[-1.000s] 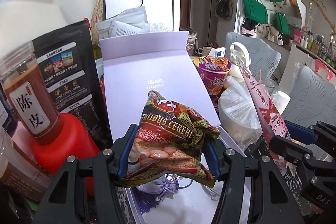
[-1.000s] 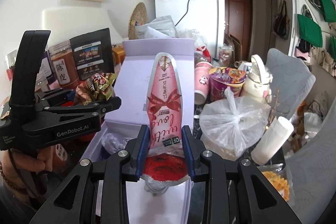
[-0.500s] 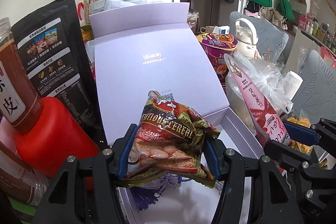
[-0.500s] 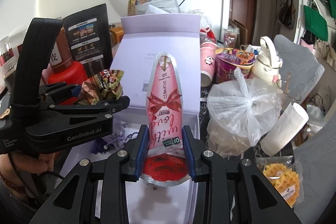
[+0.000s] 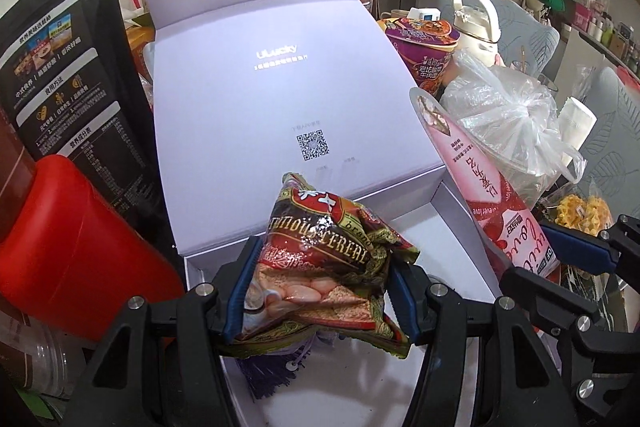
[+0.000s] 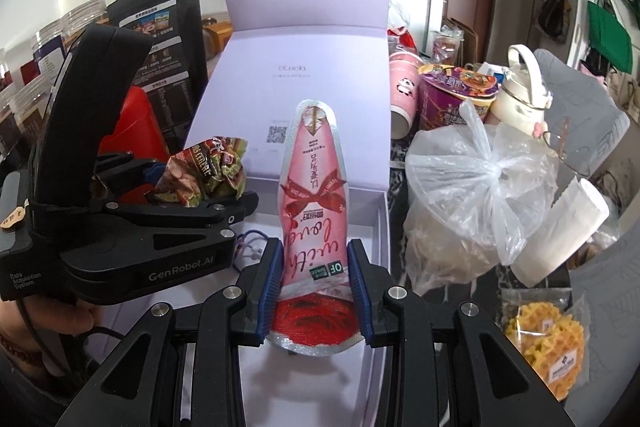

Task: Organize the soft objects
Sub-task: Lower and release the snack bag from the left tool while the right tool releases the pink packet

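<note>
My left gripper [image 5: 320, 287] is shut on a crumpled brown cereal packet [image 5: 324, 259] and holds it above the open lavender box [image 5: 448, 251]. The packet also shows in the right wrist view [image 6: 204, 171]. My right gripper [image 6: 316, 279] is shut on a pink bottle-shaped pouch [image 6: 316, 195], held upright over the box's right side [image 6: 382, 223]; the pouch shows in the left wrist view [image 5: 480, 183]. A purple tasselled sachet [image 5: 272, 375] lies in the box under the cereal packet.
The box lid [image 5: 272, 95] stands open behind. A red-lidded jar [image 5: 68, 251] and a black pouch [image 5: 64, 75] are on the left. A knotted plastic bag [image 6: 480, 195], a noodle cup [image 6: 452, 95], a white kettle [image 6: 520, 95] and a waffle packet [image 6: 544, 347] crowd the right.
Both grippers have moved down and forward toward the open box, still holding their packets. The box interior now fills more of both views.
</note>
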Demonstrator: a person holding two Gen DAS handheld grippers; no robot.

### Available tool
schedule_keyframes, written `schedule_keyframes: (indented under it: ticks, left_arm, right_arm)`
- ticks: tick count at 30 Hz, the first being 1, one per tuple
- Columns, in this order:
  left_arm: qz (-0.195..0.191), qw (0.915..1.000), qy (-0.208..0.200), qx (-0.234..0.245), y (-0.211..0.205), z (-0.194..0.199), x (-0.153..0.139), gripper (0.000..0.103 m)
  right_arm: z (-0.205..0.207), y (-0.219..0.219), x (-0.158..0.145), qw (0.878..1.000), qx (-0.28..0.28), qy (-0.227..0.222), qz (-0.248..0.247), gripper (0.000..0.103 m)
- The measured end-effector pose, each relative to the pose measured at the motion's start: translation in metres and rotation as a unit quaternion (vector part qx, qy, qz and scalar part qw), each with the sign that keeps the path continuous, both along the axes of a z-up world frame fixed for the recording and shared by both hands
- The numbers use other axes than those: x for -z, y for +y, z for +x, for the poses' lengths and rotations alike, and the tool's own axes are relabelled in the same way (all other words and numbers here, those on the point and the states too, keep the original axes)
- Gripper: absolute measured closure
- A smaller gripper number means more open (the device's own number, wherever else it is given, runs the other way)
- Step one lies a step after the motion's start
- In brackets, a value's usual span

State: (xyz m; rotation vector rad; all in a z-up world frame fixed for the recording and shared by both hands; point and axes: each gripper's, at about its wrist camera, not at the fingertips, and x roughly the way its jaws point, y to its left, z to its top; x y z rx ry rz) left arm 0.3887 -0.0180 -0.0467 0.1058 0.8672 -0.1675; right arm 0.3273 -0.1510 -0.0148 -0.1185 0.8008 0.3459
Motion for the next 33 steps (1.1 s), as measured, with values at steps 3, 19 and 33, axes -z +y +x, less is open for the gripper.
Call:
schedule_keyframes:
  ticks: [3,19,33]
  left_arm:
    - [0.002,0.9999,0.015,-0.002,0.001,0.004,0.006,0.045]
    - [-0.004,0.9959,0.089,-0.011,-0.006,0.023,0.03,0.045]
    - [0.023,0.9962,0.082,-0.018,-0.012,0.025,0.022,0.022]
  right_arm:
    - [0.004,0.002,0.006,1.0,-0.001,0.01,-0.003,0.07]
    - [0.017,0.007,0.023,0.999,-0.003,0.049,-0.013,0.061]
    - [0.012,0.004,0.018,0.999,0.009,0.043,-0.025,0.054]
